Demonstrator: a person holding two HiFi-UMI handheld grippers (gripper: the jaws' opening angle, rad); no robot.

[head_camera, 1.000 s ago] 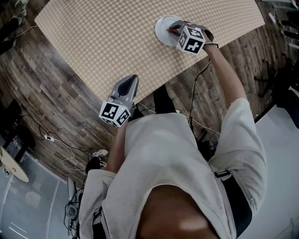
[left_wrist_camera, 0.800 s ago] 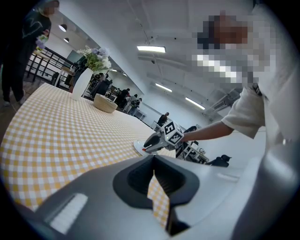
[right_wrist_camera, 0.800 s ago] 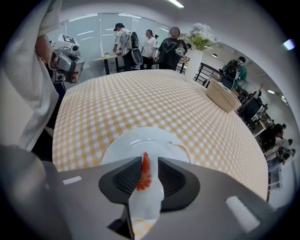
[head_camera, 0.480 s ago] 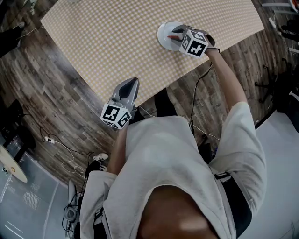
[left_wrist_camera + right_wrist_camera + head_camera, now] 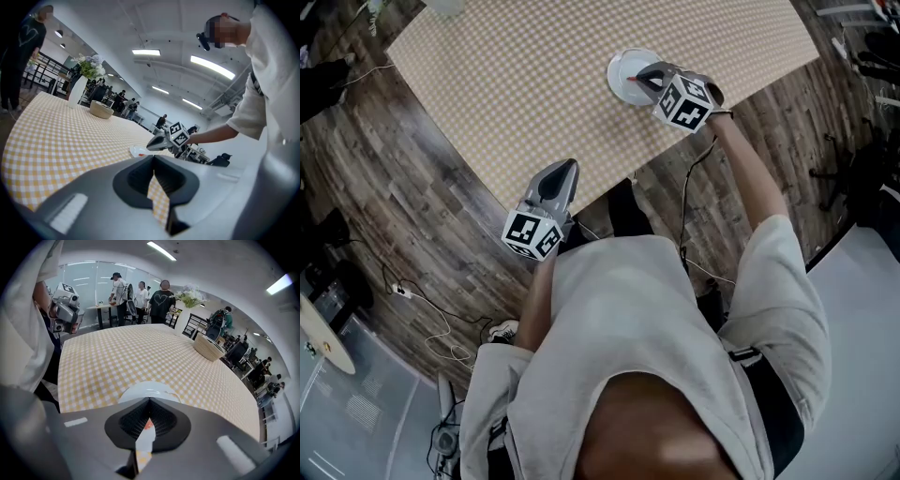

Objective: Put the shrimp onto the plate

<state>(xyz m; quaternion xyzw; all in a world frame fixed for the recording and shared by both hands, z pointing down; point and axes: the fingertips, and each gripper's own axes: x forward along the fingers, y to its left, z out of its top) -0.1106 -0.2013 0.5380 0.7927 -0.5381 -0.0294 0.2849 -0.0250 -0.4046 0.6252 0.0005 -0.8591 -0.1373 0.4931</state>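
Right gripper (image 5: 642, 73) lifted, just closed empty; left gripper's (image 5: 566, 169) jaws together, its view shows plated shrimp (image 5: 141, 154).

Yellow-checked table (image 5: 534, 75) on dark wood-plank floor (image 5: 403, 178), white ceiling (image 5: 154, 28) with strip lights (image 5: 212, 67), glass partitions (image 5: 89, 277).

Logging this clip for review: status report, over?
Left tool shut, empty. Right tool just closed, empty, above plate. Shrimp lying on plate. Nothing in the way.
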